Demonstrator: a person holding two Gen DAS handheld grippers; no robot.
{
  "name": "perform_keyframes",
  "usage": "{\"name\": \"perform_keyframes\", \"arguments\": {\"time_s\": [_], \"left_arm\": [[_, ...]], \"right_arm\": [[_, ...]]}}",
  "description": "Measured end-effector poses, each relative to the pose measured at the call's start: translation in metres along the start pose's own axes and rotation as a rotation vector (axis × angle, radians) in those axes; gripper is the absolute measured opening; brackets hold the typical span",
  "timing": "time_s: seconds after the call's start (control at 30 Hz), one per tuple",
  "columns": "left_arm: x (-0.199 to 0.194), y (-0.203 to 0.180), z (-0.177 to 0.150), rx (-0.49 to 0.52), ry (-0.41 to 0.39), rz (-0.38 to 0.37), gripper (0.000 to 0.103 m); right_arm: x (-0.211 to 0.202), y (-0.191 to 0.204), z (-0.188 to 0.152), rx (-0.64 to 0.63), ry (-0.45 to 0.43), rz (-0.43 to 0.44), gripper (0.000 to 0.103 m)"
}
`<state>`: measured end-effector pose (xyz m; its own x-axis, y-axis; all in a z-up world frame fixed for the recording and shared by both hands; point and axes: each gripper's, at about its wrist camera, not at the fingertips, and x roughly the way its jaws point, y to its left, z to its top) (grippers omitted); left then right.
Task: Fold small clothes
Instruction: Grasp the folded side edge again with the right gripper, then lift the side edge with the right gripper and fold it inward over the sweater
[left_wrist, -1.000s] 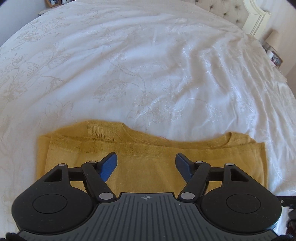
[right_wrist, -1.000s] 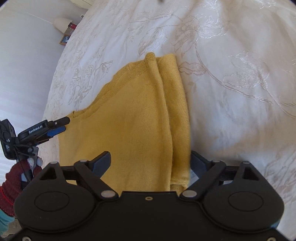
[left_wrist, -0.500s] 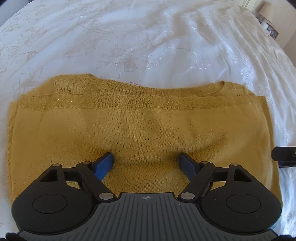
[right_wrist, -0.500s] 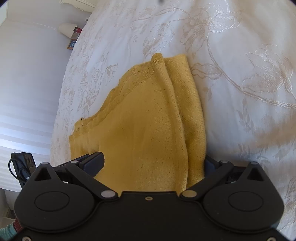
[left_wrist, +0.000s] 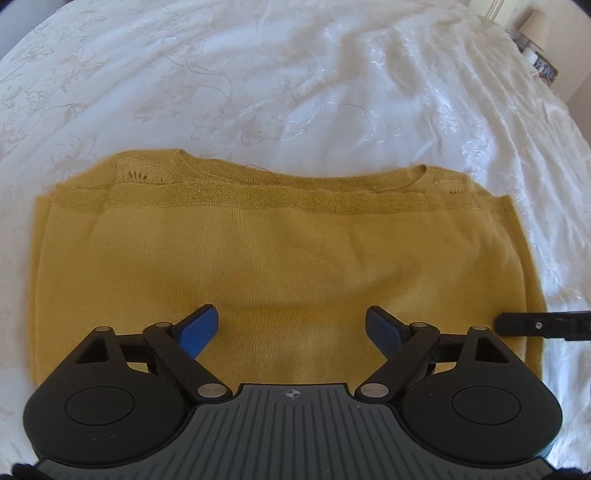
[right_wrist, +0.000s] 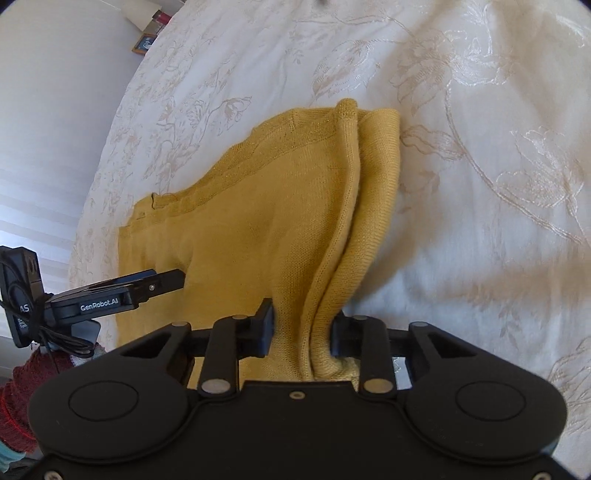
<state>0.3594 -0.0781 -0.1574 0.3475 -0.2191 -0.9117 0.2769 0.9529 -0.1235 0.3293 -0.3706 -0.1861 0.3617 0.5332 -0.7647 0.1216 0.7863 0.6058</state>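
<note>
Since half a second ago your right gripper (right_wrist: 301, 334) has closed its jaws from a wide spread to a narrow gap, and it now pinches the bunched near edge of the mustard-yellow knitted sweater (left_wrist: 277, 266). Between the dark fingers (right_wrist: 264, 330) you can see several layers of the knit gathered into upright pleats, with one fold ridge running away from the grip toward the far corner of the garment. Your left gripper (left_wrist: 291, 328) has changed little: its blue-padded fingers (left_wrist: 199, 330) stand wide apart just over the near middle of the sweater, with nothing caught between them. Whether the pads press on the knit you cannot tell from this view.

You have the sweater lying folded on the white embroidered bedspread (left_wrist: 295, 74), near the close edge of the bed. It forms a broad rectangle, with the ribbed hem band laid across just short of the neckline at the far side. In the left wrist view a dark finger of your right gripper reaches in at the right edge of the garment. In the right wrist view your left gripper shows at the left, over the sweater's other side, held by a hand in a dark red knitted glove (right_wrist: 18, 406).
</note>
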Motion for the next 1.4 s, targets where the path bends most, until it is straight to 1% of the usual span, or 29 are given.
{"name": "perform_keyframes", "arguments": {"time_s": [0.17,0.27,0.33,0.37,0.43,0.47,0.5,0.57,0.63,0.77,0.87,0.93,0.97,1.0,1.03,1.1,1.17,1.23,1.27,1.3,1.4], "left_arm": [[-0.019,-0.01,-0.04,0.004,0.013,0.012,0.087],[-0.01,-0.013,-0.058,0.01,0.072,0.024,0.087],[0.001,-0.015,-0.064,0.034,0.112,0.036,0.088],[0.008,-0.015,-0.064,0.047,0.128,0.031,0.088],[0.009,-0.012,-0.061,0.052,0.132,0.017,0.089],[0.006,-0.009,-0.057,0.035,0.126,0.001,0.089],[0.002,-0.005,-0.055,0.02,0.111,-0.013,0.088],[-0.011,0.005,-0.052,0.001,0.071,-0.038,0.088],[-0.024,0.018,-0.051,-0.002,0.044,-0.051,0.088],[-0.049,0.056,-0.052,-0.02,0.0,-0.085,0.088],[-0.067,0.088,-0.056,-0.054,-0.018,-0.095,0.088],[-0.073,0.11,-0.051,-0.082,-0.024,-0.099,0.088],[-0.076,0.121,-0.051,-0.097,-0.028,-0.099,0.088],[-0.08,0.132,-0.051,-0.11,-0.029,-0.099,0.088],[-0.084,0.143,-0.052,-0.122,-0.029,-0.1,0.088],[-0.088,0.161,-0.053,-0.143,-0.029,-0.102,0.088],[-0.091,0.176,-0.056,-0.158,-0.029,-0.103,0.088],[-0.09,0.188,-0.055,-0.168,-0.02,-0.108,0.088],[-0.093,0.198,-0.058,-0.173,-0.018,-0.117,0.088],[-0.093,0.202,-0.058,-0.179,-0.016,-0.129,0.088],[-0.094,0.208,-0.057,-0.18,-0.024,-0.159,0.088]], "right_arm": [[-0.011,0.002,-0.003,0.008,-0.025,-0.005,0.037],[-0.014,0.001,-0.005,0.02,-0.034,-0.005,0.036],[-0.016,0.0,-0.006,0.024,-0.038,-0.014,0.034],[-0.018,-0.001,-0.007,0.029,-0.04,-0.015,0.034],[-0.018,0.001,-0.006,0.046,-0.044,-0.02,0.033],[-0.017,0.003,-0.005,0.05,-0.047,-0.028,0.032],[-0.017,0.007,-0.005,0.049,-0.05,-0.037,0.029],[-0.02,0.014,-0.005,0.045,-0.056,-0.053,0.029],[-0.023,0.025,-0.004,0.035,-0.058,-0.065,0.024],[-0.025,0.061,-0.003,0.0,-0.059,-0.096,0.023],[-0.024,0.094,-0.003,-0.026,-0.065,-0.093,0.023],[-0.02,0.117,-0.004,-0.046,-0.068,-0.09,0.022],[-0.017,0.13,-0.005,-0.05,-0.07,-0.077,0.019],[-0.014,0.141,-0.006,-0.049,-0.071,-0.063,0.013],[-0.01,0.153,-0.008,-0.052,-0.074,-0.046,0.011],[0.0,0.18,-0.013,-0.074,-0.074,-0.016,0.01],[0.017,0.208,-0.018,-0.116,-0.061,-0.01,0.01],[0.033,0.228,-0.023,-0.154,-0.047,-0.036,0.011],[0.04,0.236,-0.026,-0.16,-0.049,-0.06,0.013],[0.044,0.24,-0.028,-0.163,-0.052,-0.075,0.018],[0.044,0.243,-0.043,-0.18,-0.089,-0.138,0.02]]}}
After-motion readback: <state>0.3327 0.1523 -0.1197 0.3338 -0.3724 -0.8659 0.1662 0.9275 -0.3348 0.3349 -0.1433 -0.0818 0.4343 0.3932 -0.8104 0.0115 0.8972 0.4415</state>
